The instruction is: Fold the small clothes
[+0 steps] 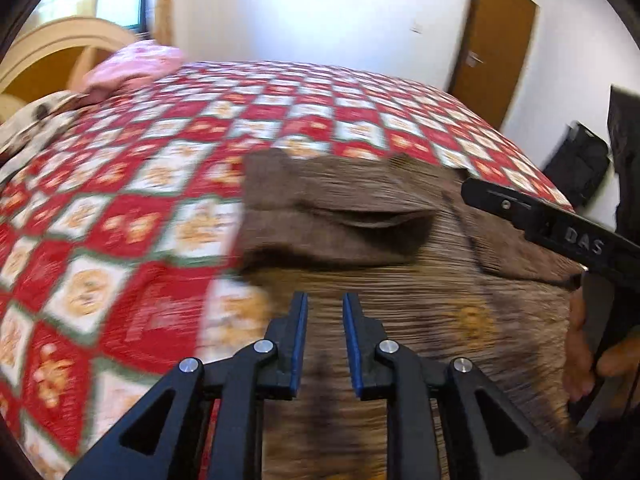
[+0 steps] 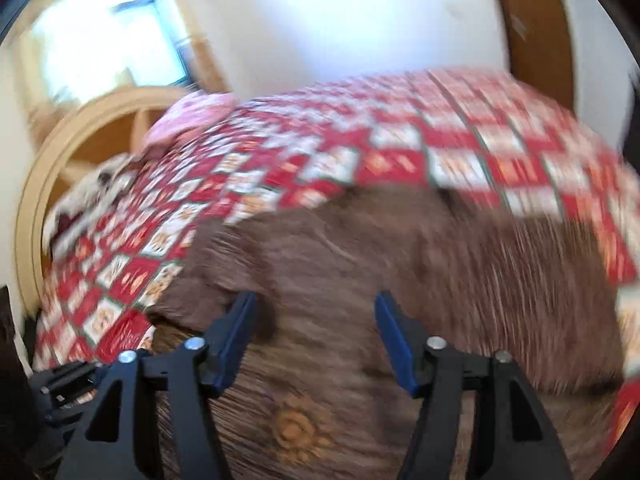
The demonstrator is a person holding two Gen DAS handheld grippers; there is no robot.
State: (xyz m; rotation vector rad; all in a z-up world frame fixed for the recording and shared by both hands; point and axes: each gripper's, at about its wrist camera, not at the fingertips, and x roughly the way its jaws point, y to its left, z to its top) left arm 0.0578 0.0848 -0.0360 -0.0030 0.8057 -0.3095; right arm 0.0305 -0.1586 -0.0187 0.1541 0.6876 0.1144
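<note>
Left gripper point(image 1: 325, 312) narrowly parted, gripping nothing; right gripper point(image 2: 316, 320) wide, likewise free. Brown garment point(image 1: 360, 216) spread on quilt point(image 1: 120, 200) toward near edge of bed, one flap turned over. Folding judged partway; further folds outstanding
</note>
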